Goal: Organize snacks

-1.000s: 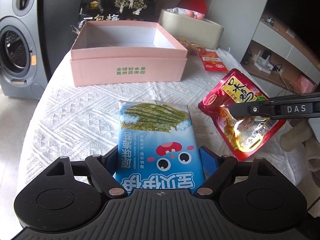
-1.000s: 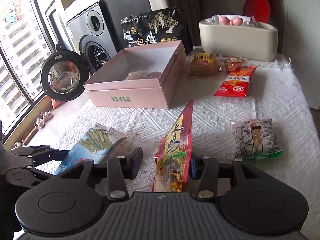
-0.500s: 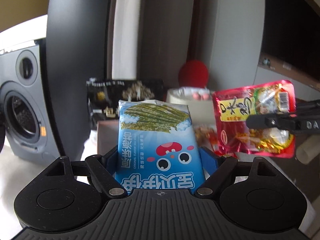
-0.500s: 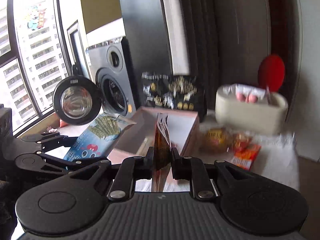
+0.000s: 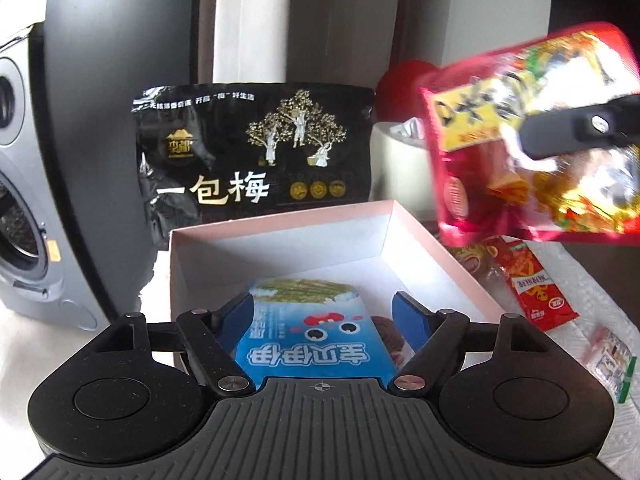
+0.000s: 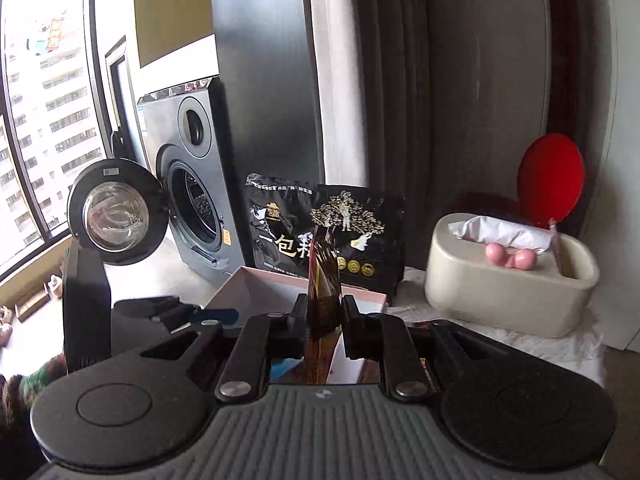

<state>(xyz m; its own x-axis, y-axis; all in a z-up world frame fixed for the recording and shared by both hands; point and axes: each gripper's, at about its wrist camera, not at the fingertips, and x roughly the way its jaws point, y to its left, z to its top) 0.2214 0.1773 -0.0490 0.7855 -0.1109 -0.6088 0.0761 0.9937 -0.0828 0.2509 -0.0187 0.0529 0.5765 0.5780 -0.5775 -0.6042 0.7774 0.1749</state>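
Both bags lifted off the counter [image 5: 580,280] to over the box [image 5: 280,228]: left gripper [image 5: 322,316] closing around blue bag [image 5: 316,340], contact unclear; right gripper [image 6: 323,322] clamped on red bag [image 6: 322,320].

Ahead of my gripper and off to its left stood a grey washing machine [image 6: 192,196], its round glass door [image 6: 114,212] swung open toward the window [image 6: 40,100], where tall apartment blocks showed outside. Straight ahead, behind the table, hung a dark curtain [image 6: 460,92] beside a broad dark panel [image 6: 264,72]. To my right sat a cream tissue box [image 6: 500,292] with white tissue poking from its top, and a red round thing [image 6: 550,178] rose just behind it. A white textured cloth [image 5: 580,280] covered the table to my right.
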